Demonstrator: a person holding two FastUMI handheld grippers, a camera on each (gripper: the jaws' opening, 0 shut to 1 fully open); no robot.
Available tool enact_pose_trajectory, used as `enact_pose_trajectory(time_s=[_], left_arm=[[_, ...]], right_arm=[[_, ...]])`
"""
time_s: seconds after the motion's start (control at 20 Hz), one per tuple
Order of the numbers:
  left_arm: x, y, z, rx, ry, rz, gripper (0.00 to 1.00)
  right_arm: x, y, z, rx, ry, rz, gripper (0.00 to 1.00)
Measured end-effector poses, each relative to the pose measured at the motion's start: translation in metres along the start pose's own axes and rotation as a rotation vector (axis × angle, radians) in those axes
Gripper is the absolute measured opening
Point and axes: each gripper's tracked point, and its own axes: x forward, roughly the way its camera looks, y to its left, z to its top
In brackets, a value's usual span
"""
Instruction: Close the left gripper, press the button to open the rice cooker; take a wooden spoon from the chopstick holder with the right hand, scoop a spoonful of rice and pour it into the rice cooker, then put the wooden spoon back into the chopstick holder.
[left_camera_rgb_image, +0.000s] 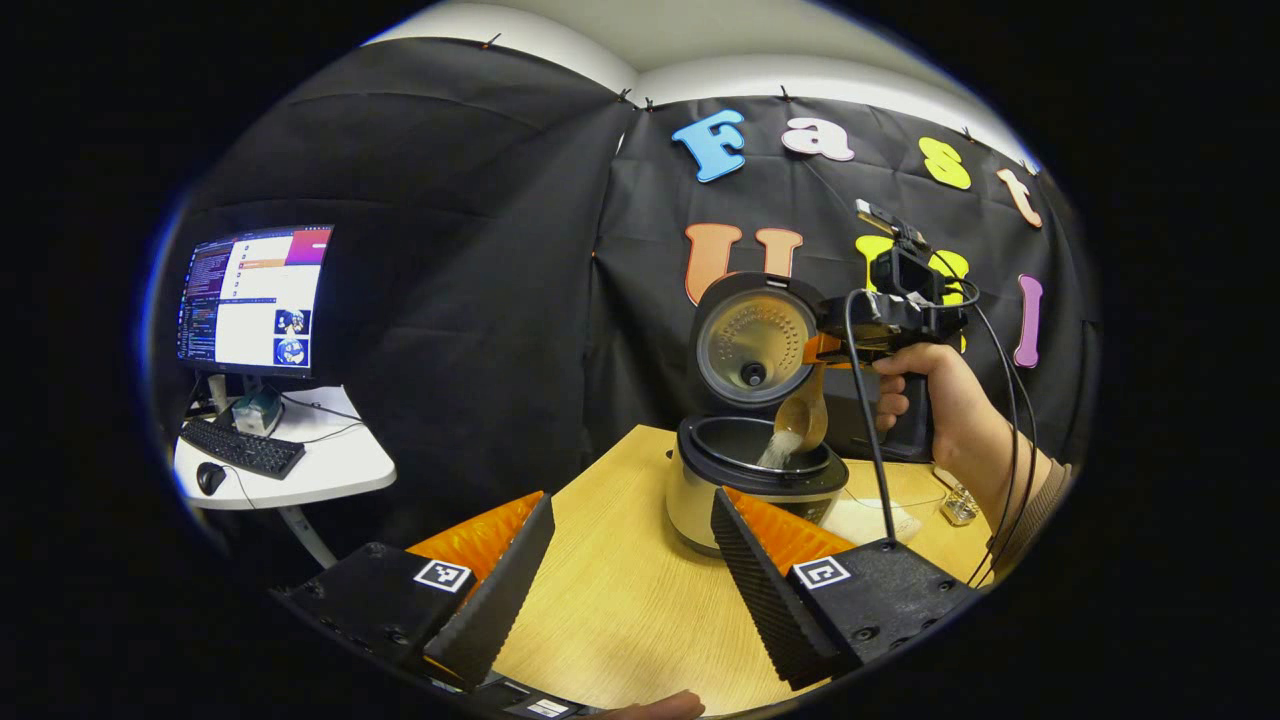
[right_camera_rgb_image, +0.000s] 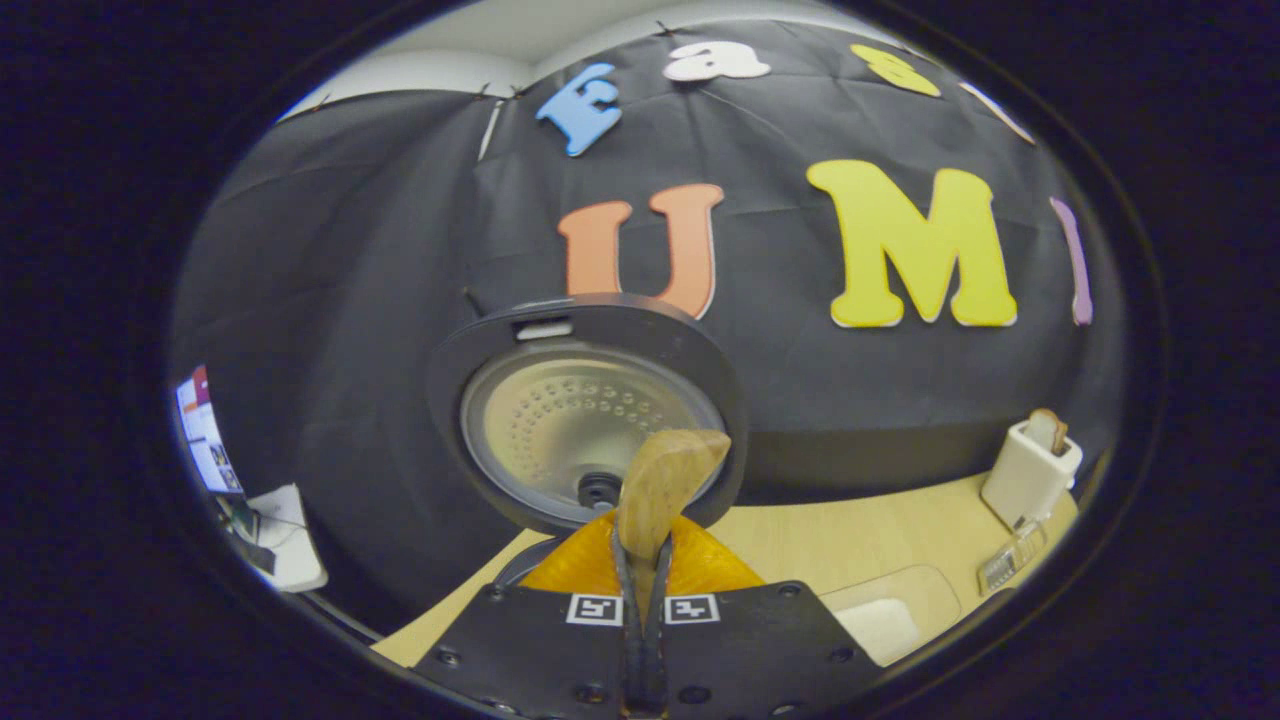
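While you tip the wooden spoon over the open rice cooker, its bowl points down toward the inner pot and a white stream of rice falls from it, so I judge that the pouring step is in progress. Your right gripper holds the spoon by the handle, high above the pot, and this height keeps the fingers away from the raised lid just behind it. In the right gripper view the two fingers stand very narrow, pressed on the thin handle that comes up between them, and the back of the spoon rises in front of the lid.

Your left gripper waits near you over the wooden table, with its fingers wide apart and nothing between them (it has no work at this step, I think). It stays low and near, which leaves the pot free for the other hand.

The chopstick holder stands at the far right on the table, well apart from the cooker, and something brown shows at its top; I cannot tell what it is. A shallow dish with white content lies near the right gripper, partly cut off by the gripper body, probably the rice supply. You cannot see inside the pot from the right gripper view, because the fingers hide it. How much rice remains in the spoon is also not clear.
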Motion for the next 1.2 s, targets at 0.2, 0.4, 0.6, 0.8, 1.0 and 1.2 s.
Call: enact_pose_trajectory(time_s=[0.2,0.4,0.6,0.8,1.0,1.2], left_arm=[[-0.001,0.003,0.002,0.004,-0.005,0.015,1.00],[0.000,0.002,0.001,0.016,-0.005,0.021,1.00],[0.000,-0.005,0.002,0.020,-0.009,0.012,1.00],[-0.001,-0.015,0.006,0.007,-0.026,-0.002,1.00],[-0.003,-0.032,0.008,-0.031,-0.039,-0.031,1.00],[-0.003,-0.051,0.008,-0.056,-0.042,-0.066,1.00]], right_arm=[[-0.005,0.018,-0.006,-0.314,-0.046,-0.023,0.00],[-0.006,0.026,-0.017,-0.489,-0.073,-0.025,0.00],[-0.007,0.018,-0.022,-0.457,-0.081,-0.017,0.00],[-0.034,0.004,-0.003,-0.403,-0.105,-0.031,0.01],[-0.052,-0.034,0.011,-0.344,-0.139,-0.032,0.01],[-0.083,-0.077,0.034,-0.294,-0.185,-0.063,0.02]])
